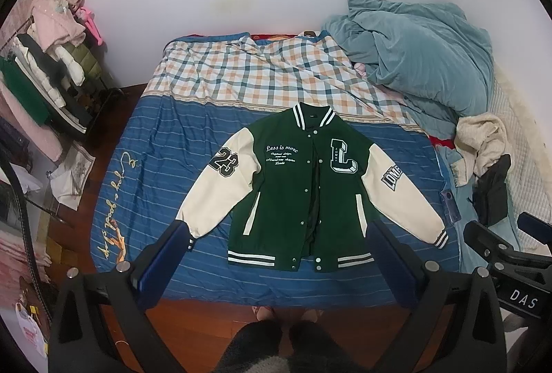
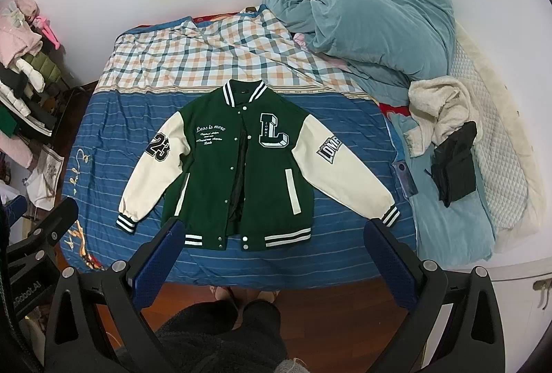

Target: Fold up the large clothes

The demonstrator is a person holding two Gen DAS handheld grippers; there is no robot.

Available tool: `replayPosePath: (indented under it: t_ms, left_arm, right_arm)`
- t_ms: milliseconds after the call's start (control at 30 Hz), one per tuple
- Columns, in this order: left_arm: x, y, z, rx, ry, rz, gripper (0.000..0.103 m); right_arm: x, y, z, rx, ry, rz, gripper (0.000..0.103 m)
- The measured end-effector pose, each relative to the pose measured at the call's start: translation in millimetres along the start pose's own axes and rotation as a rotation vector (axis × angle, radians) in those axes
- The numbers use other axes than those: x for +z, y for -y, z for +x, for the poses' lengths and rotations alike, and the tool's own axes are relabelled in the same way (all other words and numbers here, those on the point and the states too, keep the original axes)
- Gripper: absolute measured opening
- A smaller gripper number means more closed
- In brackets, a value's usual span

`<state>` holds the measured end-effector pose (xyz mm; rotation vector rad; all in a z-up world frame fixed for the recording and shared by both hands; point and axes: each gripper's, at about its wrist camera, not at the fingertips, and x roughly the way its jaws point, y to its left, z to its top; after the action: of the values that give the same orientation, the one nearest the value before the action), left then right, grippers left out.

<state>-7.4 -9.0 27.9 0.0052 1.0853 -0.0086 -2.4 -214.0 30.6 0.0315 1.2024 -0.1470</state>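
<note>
Green varsity jacket (image 1: 303,187) lies flat, front up, near the bed's (image 1: 155,173) foot edge. I hold left gripper (image 1: 276,255) and right gripper (image 2: 272,249) spread wide, empty. Grasp each cuff squarely; fold sleeves inward first.

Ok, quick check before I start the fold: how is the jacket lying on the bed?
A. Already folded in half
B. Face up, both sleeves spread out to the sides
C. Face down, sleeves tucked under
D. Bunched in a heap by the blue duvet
B: the green jacket lies flat with its front snaps and "L" patch showing, and both cream sleeves angle outward on the striped blue bedspread, unfolded.
</note>
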Motion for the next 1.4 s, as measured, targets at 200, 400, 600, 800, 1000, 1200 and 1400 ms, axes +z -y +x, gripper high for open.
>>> replayPosePath:
  t_ms: [200,400,600,800,1000,1200,1400]
  left_arm:
    - [4,1,4,-0.002,0.001,0.004,0.103]
    - [15,3,24,0.000,0.062,0.017,0.103]
    - [36,23,106,0.052,0.136,0.128,0.103]
    - [40,56,209,0.113,0.127,0.199,0.103]
    - [40,98,327,0.182,0.025,0.226,0.103]
    - [24,123,458,0.236,-0.130,0.214,0.103]
    - [16,133,540,0.271,-0.235,0.171,0.103]
  right_arm:
    - [-3,0,0,0.002,0.001,0.002,0.103]
    - [6,-7,9,0.046,0.014,0.053,0.103]
    - [0,40,85,0.115,0.009,0.304,0.103]
    - [-44,148,227,0.141,-0.032,0.670,0.089]
    - [-100,262,391,0.186,-0.100,0.917,0.072]
    - [-168,366,548,0.233,-0.143,1.199,0.072]
    - [-219,428,658,0.276,-0.053,1.420,0.073]
